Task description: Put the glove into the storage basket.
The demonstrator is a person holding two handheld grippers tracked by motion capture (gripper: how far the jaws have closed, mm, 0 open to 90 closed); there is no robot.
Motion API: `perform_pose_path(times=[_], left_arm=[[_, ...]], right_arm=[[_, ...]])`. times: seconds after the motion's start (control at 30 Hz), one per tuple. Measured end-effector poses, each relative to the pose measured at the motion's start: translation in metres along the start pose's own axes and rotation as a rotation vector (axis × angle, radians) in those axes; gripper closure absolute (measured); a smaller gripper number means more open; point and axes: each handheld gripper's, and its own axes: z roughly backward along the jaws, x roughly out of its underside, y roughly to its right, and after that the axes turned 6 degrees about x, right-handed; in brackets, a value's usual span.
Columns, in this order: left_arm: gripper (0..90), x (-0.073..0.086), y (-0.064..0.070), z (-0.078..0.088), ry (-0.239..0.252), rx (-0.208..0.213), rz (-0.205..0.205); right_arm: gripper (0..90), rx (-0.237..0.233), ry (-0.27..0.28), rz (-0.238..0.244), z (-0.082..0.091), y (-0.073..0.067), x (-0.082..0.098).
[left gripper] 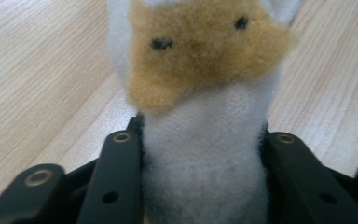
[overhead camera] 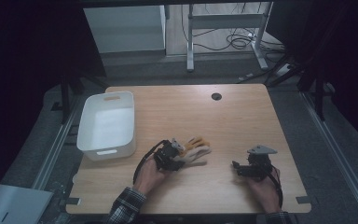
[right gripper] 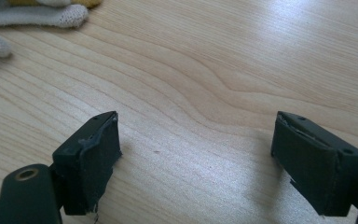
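Jaws of the left gripper [left gripper: 200, 140] are clamped on a white and tan glove [left gripper: 205, 93], its fuzzy fabric squeezed between them right at the cuff. Seen from above, the glove [overhead camera: 196, 150] lies flat on the wooden desk [overhead camera: 242, 121], fingers pointing right, just right of a white bin [overhead camera: 107, 124]. Over on the other side, the right gripper [right gripper: 196, 154] sits low over bare wood with its jaws spread wide, gripping nothing, well apart from the glove.
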Motion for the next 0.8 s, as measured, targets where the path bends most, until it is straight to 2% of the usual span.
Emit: perform_pose_path(times=[0.13,0.27,0.43,0.8], left_arm=[[65.4,0.000,-0.003,0.003,0.011,0.028,0.015],[65.3,-0.002,-0.005,0.010,0.007,0.029,0.022],[65.1,-0.007,-0.009,0.023,0.013,0.009,0.026],[64.9,-0.019,-0.022,0.060,0.024,-0.036,0.064]], right_arm=[[15.8,0.000,0.000,0.000,0.000,0.000,0.000],[15.7,0.000,0.000,0.000,0.000,0.000,0.000],[15.8,-0.001,0.000,-0.002,0.000,0.000,0.000],[15.8,0.001,-0.001,-0.002,0.000,0.000,0.000]])
